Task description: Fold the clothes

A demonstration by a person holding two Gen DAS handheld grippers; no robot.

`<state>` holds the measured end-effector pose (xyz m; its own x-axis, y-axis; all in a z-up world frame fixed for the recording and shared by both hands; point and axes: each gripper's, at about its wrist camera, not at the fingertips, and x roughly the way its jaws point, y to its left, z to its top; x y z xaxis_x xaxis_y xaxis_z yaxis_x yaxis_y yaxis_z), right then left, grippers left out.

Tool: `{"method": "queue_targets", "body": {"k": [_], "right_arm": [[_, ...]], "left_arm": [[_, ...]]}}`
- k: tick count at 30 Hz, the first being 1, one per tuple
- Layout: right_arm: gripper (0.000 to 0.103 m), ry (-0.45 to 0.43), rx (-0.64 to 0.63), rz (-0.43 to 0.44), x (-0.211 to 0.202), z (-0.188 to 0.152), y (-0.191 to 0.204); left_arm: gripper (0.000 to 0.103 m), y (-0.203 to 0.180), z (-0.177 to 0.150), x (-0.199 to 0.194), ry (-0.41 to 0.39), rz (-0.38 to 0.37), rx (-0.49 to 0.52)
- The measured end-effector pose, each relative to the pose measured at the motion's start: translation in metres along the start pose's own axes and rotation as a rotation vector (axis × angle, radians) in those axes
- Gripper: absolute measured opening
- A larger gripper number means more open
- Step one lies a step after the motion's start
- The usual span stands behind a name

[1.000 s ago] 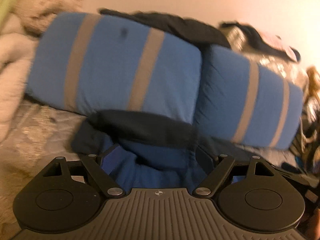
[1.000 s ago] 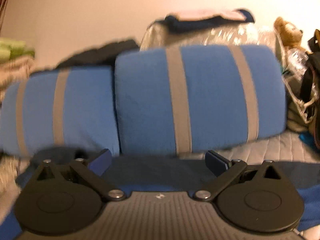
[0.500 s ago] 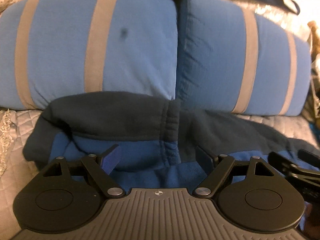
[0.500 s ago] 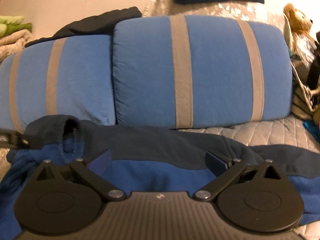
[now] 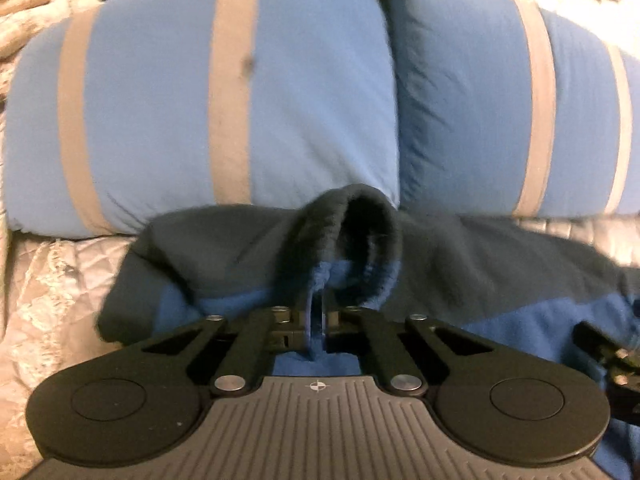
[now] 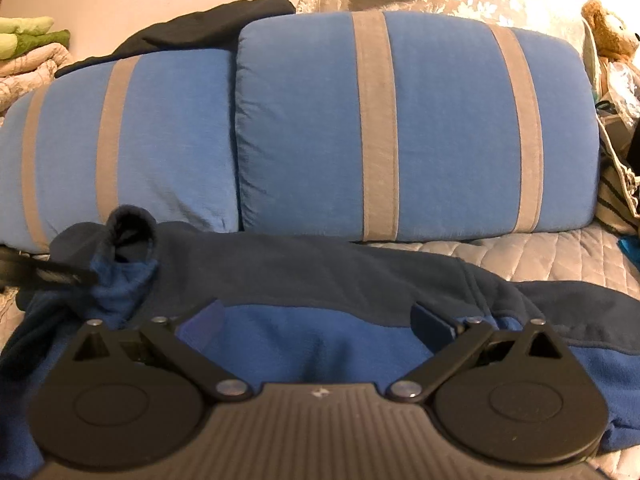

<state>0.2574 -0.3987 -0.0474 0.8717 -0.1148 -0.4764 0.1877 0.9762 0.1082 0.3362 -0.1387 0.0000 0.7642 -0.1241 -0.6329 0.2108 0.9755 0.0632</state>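
Left gripper [image 5: 316, 320] clenched on a fold of the fleece [image 6: 320, 344], its fingertips buried in the blue cloth — the pinched cuff [image 5: 352, 236] stands up in a dark loop just beyond them. Right gripper [image 6: 324, 320] released, jaws wide above the blue panel, touching nothing that can be made out. The fleece lies on the quilt [image 6: 540, 252], long axis running left to right along the foot of two striped pillows [image 6: 400, 120]; its near edge is hidden under both grippers. Behind the pillows, dark clothes [image 6: 208, 32] and a teddy bear [image 6: 608, 28], partly cut off at the frame edge.
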Motion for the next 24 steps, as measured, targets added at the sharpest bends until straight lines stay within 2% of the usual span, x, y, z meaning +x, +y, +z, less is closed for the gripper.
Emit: {"method": "queue_targets", "body": {"k": [5,9,13,20,24], "right_arm": [[0.103,0.004,-0.007,0.004,0.0,-0.001,0.002],[0.103,0.016,-0.012,0.024,0.0,-0.003,0.005],[0.103,0.018,-0.025,0.043,-0.002,-0.005,0.007],[0.103,0.036,-0.026,0.056,-0.003,-0.008,0.007],[0.103,0.01,-0.035,0.106,-0.012,-0.006,0.008]], "left_arm": [[0.004,0.048,0.012,-0.041,-0.035,0.017,-0.091],[0.004,0.09,0.018,-0.061,-0.064,0.02,-0.217],[0.004,0.129,0.009,-0.076,-0.098,0.064,-0.323],[0.003,0.199,-0.041,-0.107,-0.107,0.164,-0.463],[0.003,0.239,-0.077,-0.122,-0.092,0.222,-0.532]]}}
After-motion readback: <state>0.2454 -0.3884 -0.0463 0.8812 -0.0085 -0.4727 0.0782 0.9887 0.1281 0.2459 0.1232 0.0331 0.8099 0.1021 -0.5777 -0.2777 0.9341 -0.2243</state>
